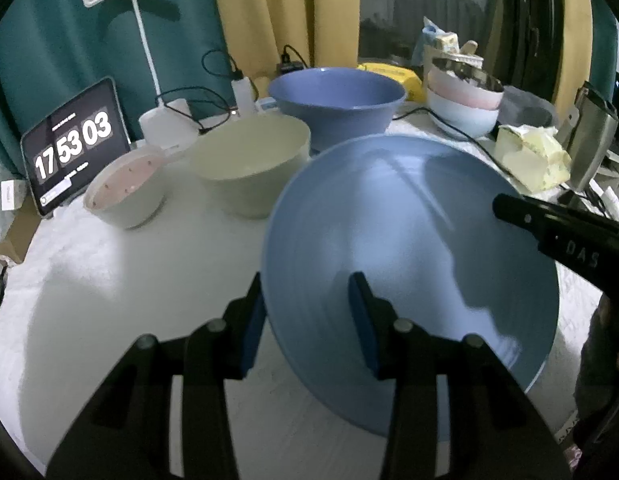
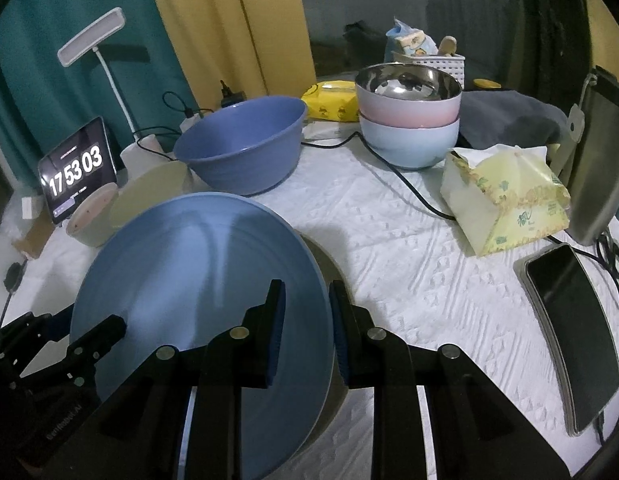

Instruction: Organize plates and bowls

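Note:
A large light blue plate (image 1: pixel 409 240) (image 2: pixel 197 272) hangs tilted above the white tablecloth, held from both sides. My left gripper (image 1: pixel 309 320) is shut on its left rim, one pad outside and one inside. My right gripper (image 2: pixel 307 332) is shut on the opposite rim. Each gripper shows in the other's view: the right gripper (image 1: pixel 549 232) at the plate's right edge, the left gripper (image 2: pixel 89 340) at its lower left. Behind the plate stand a dark blue bowl (image 1: pixel 337 100) (image 2: pixel 241 144), a cream bowl (image 1: pixel 249 164) (image 2: pixel 149 196) and a small bowl with a pink inside (image 1: pixel 125 192) (image 2: pixel 89 216).
A stack of pink and pale blue bowls (image 2: pixel 409 120) with a steel lining stands at the back right. A tissue pack (image 2: pixel 505 200), a phone (image 2: pixel 573 336) and a black cable (image 2: pixel 409 184) lie to the right. A tablet clock (image 1: pixel 73 144) and a desk lamp (image 1: pixel 165 120) stand at the back left.

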The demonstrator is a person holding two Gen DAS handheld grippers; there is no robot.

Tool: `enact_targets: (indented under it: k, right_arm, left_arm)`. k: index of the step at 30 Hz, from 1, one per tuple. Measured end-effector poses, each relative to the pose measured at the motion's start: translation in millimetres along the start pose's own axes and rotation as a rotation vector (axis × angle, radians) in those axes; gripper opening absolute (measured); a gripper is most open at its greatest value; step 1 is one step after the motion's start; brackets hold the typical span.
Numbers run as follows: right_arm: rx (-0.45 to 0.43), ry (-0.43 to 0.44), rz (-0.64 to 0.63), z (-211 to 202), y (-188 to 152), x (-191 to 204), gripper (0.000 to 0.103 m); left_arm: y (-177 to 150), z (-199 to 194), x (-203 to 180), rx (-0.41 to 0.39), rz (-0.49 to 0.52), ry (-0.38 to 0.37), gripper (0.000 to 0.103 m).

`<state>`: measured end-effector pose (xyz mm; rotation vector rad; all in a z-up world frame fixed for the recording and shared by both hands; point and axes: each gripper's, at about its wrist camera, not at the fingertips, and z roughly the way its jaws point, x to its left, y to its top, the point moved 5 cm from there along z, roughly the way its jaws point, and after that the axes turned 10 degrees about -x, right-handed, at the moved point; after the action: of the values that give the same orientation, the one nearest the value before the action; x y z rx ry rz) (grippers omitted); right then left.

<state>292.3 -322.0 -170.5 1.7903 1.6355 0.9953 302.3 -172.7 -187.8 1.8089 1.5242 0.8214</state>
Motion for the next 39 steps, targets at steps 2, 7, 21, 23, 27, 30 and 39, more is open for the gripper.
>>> enact_targets:
  k: [2,7,21,23,27,30,39]
  right_arm:
    - [0.010,-0.004,0.005,4,-1,-3,0.025]
    - [0.019,-0.002,0.010,8,-2,-6,0.025]
    - [0.022,-0.004,0.017,11,-1,-6,0.025]
    - [0.018,-0.008,0.020,9,0,-7,0.025]
    - [0.001,-0.034,0.021,4,2,-9,0.031]
    - [-0.011,-0.042,0.027,0,5,-12,0.032]
    - [-0.017,-0.045,0.037,-4,7,-16,0.034]
  left_arm:
    - [-1,4,-2,0.009,0.002,-0.002,0.042]
    - [-1,11,-2,0.020,-0.001,0.003,0.042]
    - [-5,18,3,0.061,-0.019,0.008,0.044]
    - [-4,16,5,0.053,-0.030,0.008,0.046]
    - [-3,11,12,0.041,-0.047,0.018,0.046]
    - [-3,10,14,0.041,-0.052,0.019,0.046]
    - [-6,16,14,0.070,-0.071,0.022,0.047]
